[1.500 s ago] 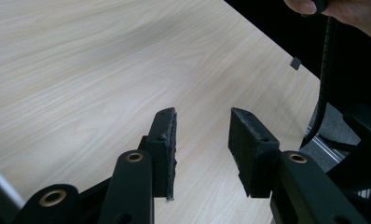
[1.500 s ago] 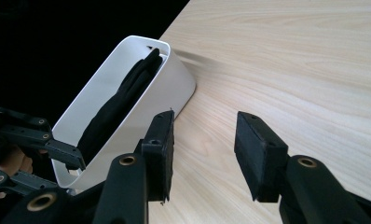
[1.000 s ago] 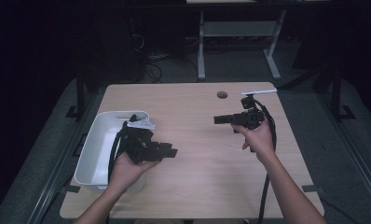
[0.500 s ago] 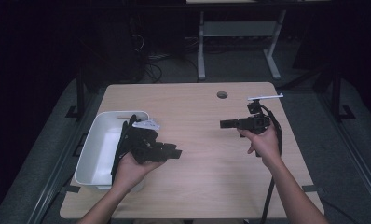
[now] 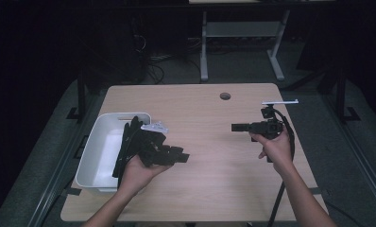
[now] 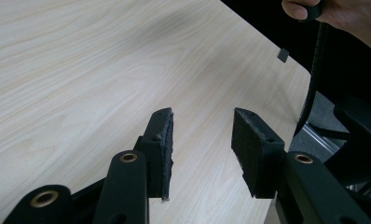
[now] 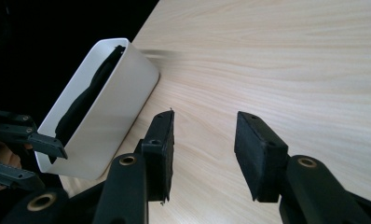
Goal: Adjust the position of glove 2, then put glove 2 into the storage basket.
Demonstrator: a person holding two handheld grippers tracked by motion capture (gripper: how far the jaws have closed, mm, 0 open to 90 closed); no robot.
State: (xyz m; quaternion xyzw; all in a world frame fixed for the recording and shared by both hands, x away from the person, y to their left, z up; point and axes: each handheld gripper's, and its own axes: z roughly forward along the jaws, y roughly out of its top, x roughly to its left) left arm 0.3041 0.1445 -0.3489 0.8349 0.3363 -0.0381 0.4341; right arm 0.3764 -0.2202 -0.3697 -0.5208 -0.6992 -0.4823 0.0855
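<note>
White rectangular plastic bin (image 5: pixel 97 158), the thing nearest the grippers, stands on the light wooden worktop (image 5: pixel 209 137) just beside the left gripper (image 5: pixel 179 156), on the side away from the right gripper (image 5: pixel 234 126). From the right gripper's own view the bin (image 7: pixel 113 107) lies ahead and to the left of its jaws, with something dark and soft (image 7: pixel 88 100) lying inside along the wall; what it is cannot be told. The left gripper is held in the person's left hand (image 5: pixel 139 172) above the worktop, pointing away from the bin towards the right gripper. Its jaws stand apart and have just been opening, with nothing between them but bare wood. The right gripper, in the right hand (image 5: pixel 275 147), hangs well apart from the bin and points back towards it. Its jaws also stand apart and hold nothing. Beyond both grippers, a small round hole (image 5: pixel 225 96) sits in the worktop near its far edge.
</note>
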